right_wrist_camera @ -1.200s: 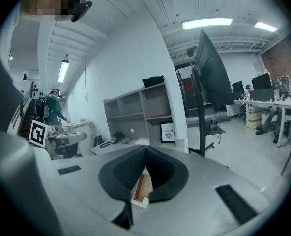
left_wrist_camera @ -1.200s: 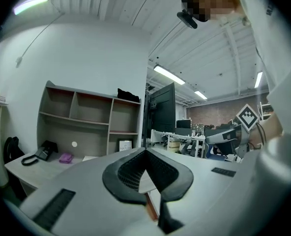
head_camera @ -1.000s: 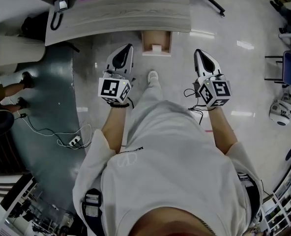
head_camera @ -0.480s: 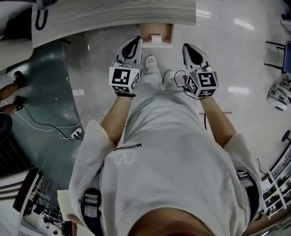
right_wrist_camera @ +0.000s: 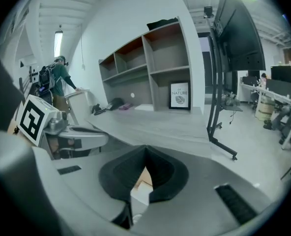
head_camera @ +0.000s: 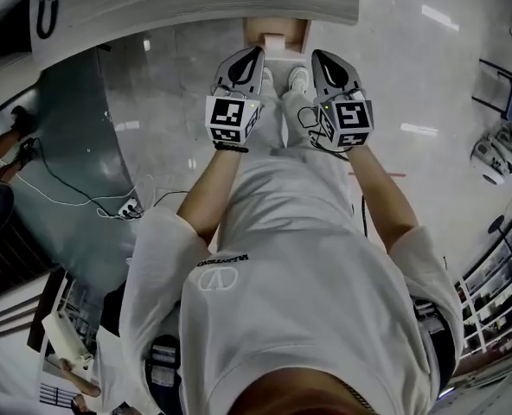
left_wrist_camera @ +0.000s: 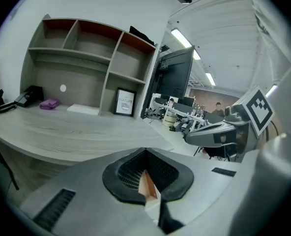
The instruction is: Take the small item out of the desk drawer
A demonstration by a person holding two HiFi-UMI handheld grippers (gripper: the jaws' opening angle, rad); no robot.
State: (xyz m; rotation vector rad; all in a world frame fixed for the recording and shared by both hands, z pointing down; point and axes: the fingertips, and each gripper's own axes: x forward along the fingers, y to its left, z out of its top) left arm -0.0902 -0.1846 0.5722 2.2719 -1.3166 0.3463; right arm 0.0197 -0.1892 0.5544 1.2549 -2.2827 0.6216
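Both claws were clamped fully together with nothing in them, the left claw (left_wrist_camera: 145, 154) and right claw (right_wrist_camera: 145, 149) held side by side, close but not touching, noses aimed at the desk (head_camera: 195, 3). Under each one's pressed-together tips you could catch a sliver of the tan drawer (head_camera: 252, 35) peeking through. It was pulled out from under the desktop, just past the tips and pretty much centred between the two claws. The item (head_camera: 275, 43) was lying inside it, a little pale block, straight ahead of the gap between the claws, and neither one was touching it. Farther out over the desktop, ahead and left of the left claw, sat a purple thing (left_wrist_camera: 49, 103) and a black phone (left_wrist_camera: 28, 96). Behind those was the shelf unit (left_wrist_camera: 86, 53), with a framed print (left_wrist_camera: 125, 102) standing in its lower right bay, roughly dead ahead of both claws. Off to the right claw's right stood a big screen (right_wrist_camera: 239, 33) on a black stand (right_wrist_camera: 212, 114).
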